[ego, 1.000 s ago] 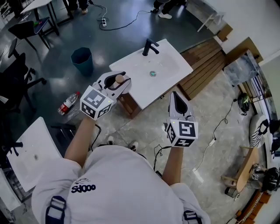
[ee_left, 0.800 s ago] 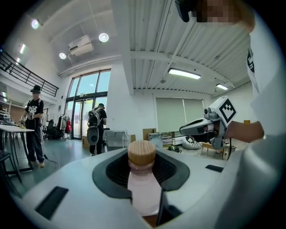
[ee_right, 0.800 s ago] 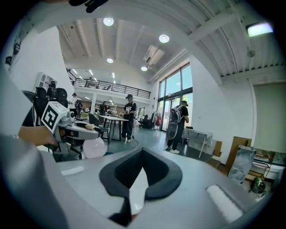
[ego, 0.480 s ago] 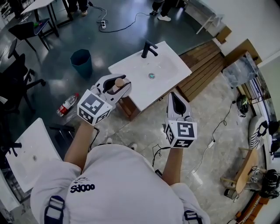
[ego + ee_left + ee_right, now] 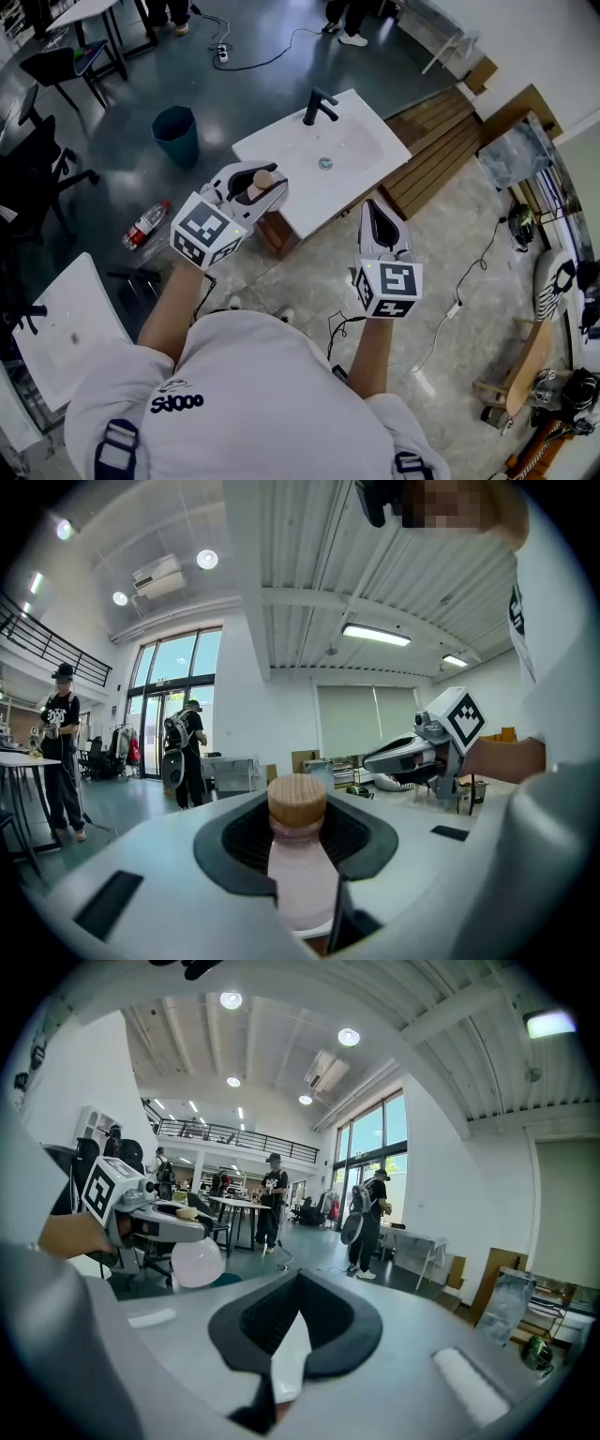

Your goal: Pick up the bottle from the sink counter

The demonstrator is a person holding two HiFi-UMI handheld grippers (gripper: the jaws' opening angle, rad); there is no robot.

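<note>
Left hand-held gripper [image 5: 270, 176] is clamped on the bottle [image 5: 298, 874], pale pink with a tan cap, held in the air off the near left corner of the white sink bench [image 5: 370, 141]. Right hand-held gripper [image 5: 373, 204] is narrow and empty. Black faucet [image 5: 319, 101] on the bench. Teal bin [image 5: 175, 129] and wooden slats [image 5: 441, 141] on the grey floor.

Bright — ceiling lamps [image 5: 375, 635]; fisheye rims dark; foreground soft.
</note>
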